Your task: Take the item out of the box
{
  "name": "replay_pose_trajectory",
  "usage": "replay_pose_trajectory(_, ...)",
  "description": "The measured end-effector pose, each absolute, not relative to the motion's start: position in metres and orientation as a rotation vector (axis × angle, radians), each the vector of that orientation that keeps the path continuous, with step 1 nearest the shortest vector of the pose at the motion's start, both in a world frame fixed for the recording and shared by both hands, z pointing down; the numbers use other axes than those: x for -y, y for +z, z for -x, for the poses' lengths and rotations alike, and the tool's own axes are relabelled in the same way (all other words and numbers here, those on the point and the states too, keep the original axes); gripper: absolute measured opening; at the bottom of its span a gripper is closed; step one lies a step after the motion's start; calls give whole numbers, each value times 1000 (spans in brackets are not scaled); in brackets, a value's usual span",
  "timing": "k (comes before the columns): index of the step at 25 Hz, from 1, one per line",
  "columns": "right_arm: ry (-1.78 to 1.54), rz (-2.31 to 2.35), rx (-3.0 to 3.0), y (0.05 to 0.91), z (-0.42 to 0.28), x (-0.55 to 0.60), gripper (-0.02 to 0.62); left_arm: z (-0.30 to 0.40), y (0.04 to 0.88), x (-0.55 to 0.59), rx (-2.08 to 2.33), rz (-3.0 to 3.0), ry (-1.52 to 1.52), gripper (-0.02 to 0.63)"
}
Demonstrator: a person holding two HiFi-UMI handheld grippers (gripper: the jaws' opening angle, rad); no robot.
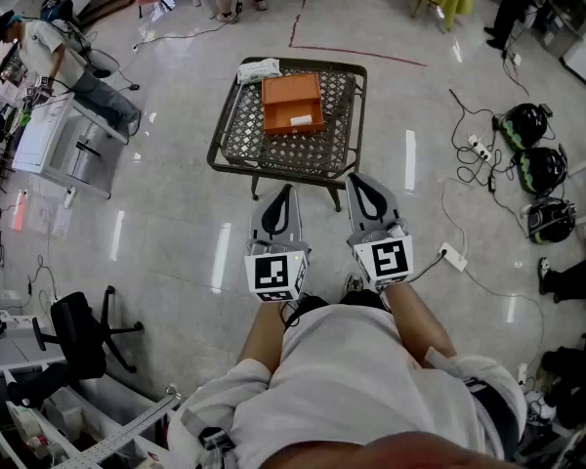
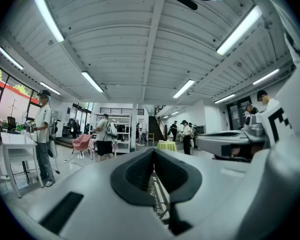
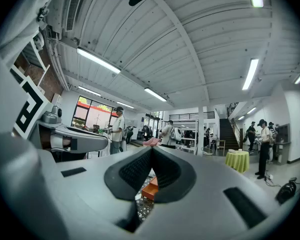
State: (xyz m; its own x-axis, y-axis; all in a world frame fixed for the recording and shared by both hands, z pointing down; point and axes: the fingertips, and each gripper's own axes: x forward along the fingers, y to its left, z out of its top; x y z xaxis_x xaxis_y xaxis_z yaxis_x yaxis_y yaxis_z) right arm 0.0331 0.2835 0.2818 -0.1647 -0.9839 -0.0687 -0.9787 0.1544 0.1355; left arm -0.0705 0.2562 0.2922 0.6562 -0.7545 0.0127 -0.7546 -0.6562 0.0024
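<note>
Left gripper (image 2: 154,153): level, grey shell filling the lower frame; black pads (image 2: 135,176) meeting at the tips, nothing clamped.
Gap below the tips: narrow strip of metal mesh table (image 2: 159,201) showing through.
Right gripper (image 2: 202,143): alongside at right, also level; marker cube (image 2: 277,126) behind it.
Left edge: person in a cap (image 2: 42,134) standing beside a white table (image 2: 15,144).
Middle distance: person with a backpack (image 2: 104,136), pink chair (image 2: 81,142), white shelving (image 2: 121,129), round table under a yellow-green cloth (image 2: 166,145), staircase (image 2: 157,126).
Right of centre: more people standing (image 2: 185,134), near the clothed table.
Ceiling: white ribbed panels, long strip lights (image 2: 92,81).
</note>
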Motion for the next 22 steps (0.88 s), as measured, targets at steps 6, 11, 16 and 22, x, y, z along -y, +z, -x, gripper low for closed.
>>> replay_pose_trajectory(6, -217, -1965, 2362, 286, -24, -287, 3, 71, 295, -264, 1280, -2849, 4, 8)
replay_pose_trajectory(11, -151, -1894, 2421, 302, -2, -288, 3, 84, 314, -265, 1263, -2809, 43, 8)
replay_pose_trajectory(16, -135, -1868, 2400, 313, 17, -285, 3, 105, 322, -266, 1259, -2798, 41, 8)
replay_pose_trajectory(22, -115, -1846, 2388, 321, 52, -279, 5, 140, 334, -264, 1243, -2751, 46, 8)
